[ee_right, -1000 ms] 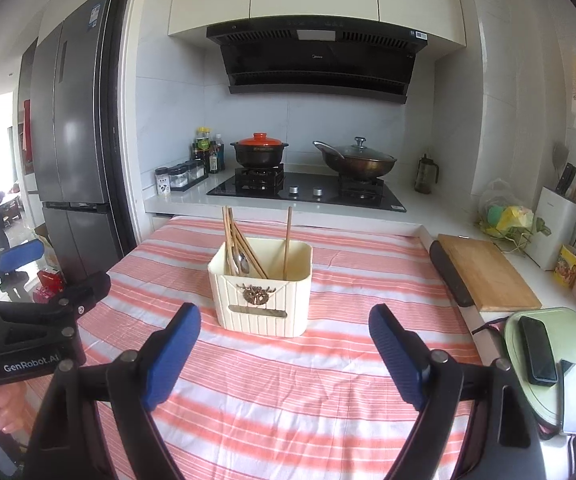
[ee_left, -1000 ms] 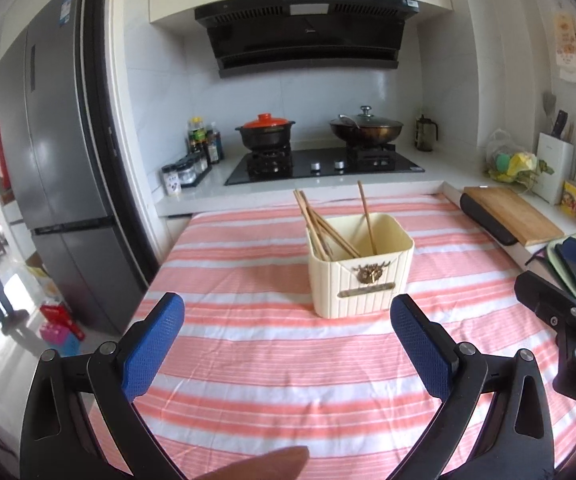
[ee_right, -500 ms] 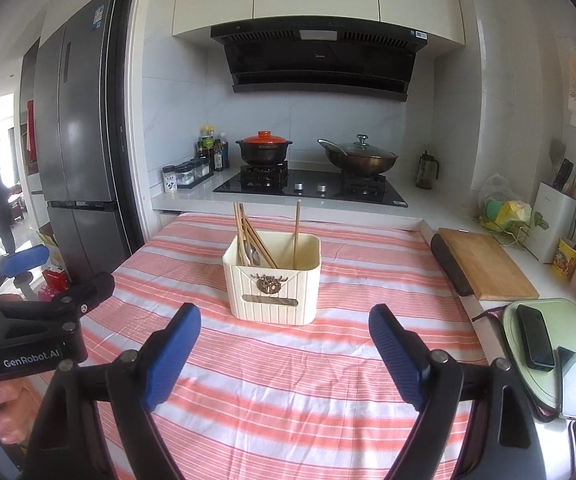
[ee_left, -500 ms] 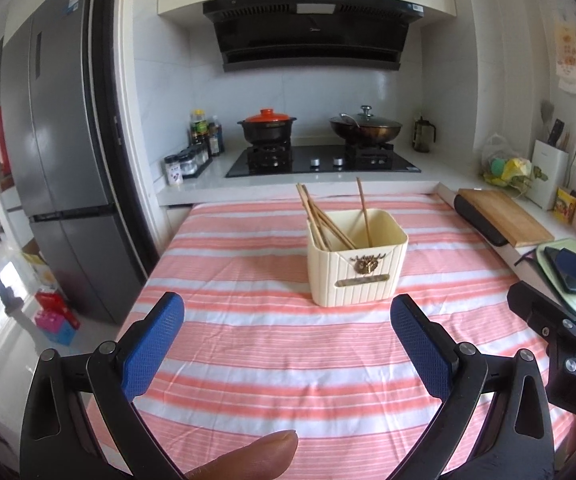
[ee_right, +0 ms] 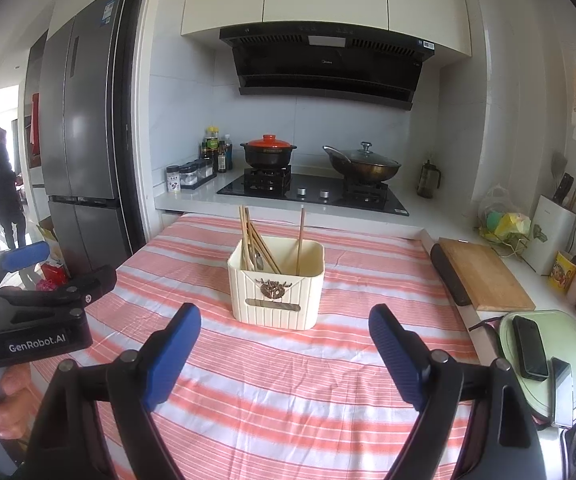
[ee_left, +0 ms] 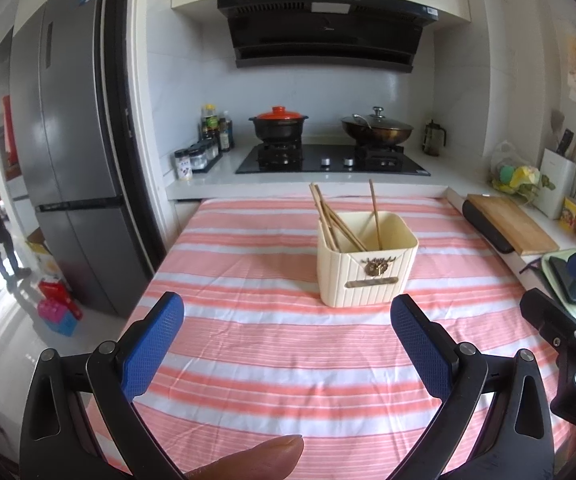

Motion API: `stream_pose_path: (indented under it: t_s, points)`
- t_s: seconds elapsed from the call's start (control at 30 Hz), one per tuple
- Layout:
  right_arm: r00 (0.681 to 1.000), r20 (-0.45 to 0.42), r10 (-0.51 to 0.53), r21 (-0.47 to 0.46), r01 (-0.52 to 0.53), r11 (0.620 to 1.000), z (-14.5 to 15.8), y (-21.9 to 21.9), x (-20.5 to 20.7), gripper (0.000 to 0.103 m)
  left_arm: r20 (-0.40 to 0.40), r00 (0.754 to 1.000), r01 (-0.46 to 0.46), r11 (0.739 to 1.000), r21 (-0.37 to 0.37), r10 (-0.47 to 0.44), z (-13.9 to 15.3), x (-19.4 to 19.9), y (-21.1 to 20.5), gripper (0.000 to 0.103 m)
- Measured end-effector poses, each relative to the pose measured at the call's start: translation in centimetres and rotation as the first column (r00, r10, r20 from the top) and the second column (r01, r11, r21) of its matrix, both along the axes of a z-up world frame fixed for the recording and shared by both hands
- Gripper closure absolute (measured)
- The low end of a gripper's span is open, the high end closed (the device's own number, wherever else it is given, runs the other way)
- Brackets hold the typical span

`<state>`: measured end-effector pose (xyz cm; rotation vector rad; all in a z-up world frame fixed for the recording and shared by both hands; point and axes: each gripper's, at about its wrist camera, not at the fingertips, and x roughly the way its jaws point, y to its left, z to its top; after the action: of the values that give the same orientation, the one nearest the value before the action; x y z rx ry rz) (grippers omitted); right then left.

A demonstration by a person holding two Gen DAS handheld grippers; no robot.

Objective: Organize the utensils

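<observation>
A cream utensil holder (ee_left: 366, 266) stands on the striped tablecloth (ee_left: 271, 340); it also shows in the right wrist view (ee_right: 276, 288). Wooden chopsticks (ee_left: 330, 218) lean in it, with one single chopstick (ee_left: 374, 212) apart to the right. In the right wrist view a metal spoon (ee_right: 256, 258) sits among the chopsticks (ee_right: 253, 238). My left gripper (ee_left: 288, 320) is open and empty, short of the holder. My right gripper (ee_right: 285, 330) is open and empty, also short of it.
A wooden cutting board (ee_right: 482, 276) lies on the counter at right, with a phone (ee_right: 530, 346) on a green board. The stove with a red-lidded pot (ee_right: 268, 151) and a wok (ee_right: 362, 166) is behind. A fridge (ee_left: 75, 176) stands left.
Both grippers have drawn back and risen a little from the holder, which looks smaller and farther. Both stay open and empty.
</observation>
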<state>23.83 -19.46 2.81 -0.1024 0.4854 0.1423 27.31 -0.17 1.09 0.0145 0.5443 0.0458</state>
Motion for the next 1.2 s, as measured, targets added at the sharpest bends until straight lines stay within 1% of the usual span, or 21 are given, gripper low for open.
stream_pose_path:
  t_s: [0.17,0.37,0.47,0.67,1.2]
  points:
    - [1.000,0.005,-0.008,-0.010,0.008,1.000,0.1,0.1,-0.1,0.015,0.001,1.000,0.009,1.000,0.000,-0.009,0.2,-0.2,0.1,0.000]
    - [1.000,0.003,-0.015,0.036,0.015,0.999,0.4,-0.5,-0.2,0.015,0.019,1.000,-0.009,1.000,0.022,0.009,0.4,-0.5,0.0,0.000]
    - [1.000,-0.008,-0.012,0.064,0.013,0.998,0.4,-0.7,-0.2,0.015,0.015,1.000,-0.014,1.000,0.015,0.014,0.5,-0.6,0.2,0.000]
    - [1.000,-0.019,-0.011,0.081,0.013,0.997,0.2,-1.0,-0.4,0.015,0.018,1.000,-0.014,1.000,0.028,0.013,0.6,-0.7,0.0,0.000]
    - [0.999,-0.030,-0.028,0.054,0.029,0.998,-0.2,-1.1,-0.4,0.015,0.019,1.000,0.003,0.999,0.050,-0.004,0.6,-0.7,-0.8,0.000]
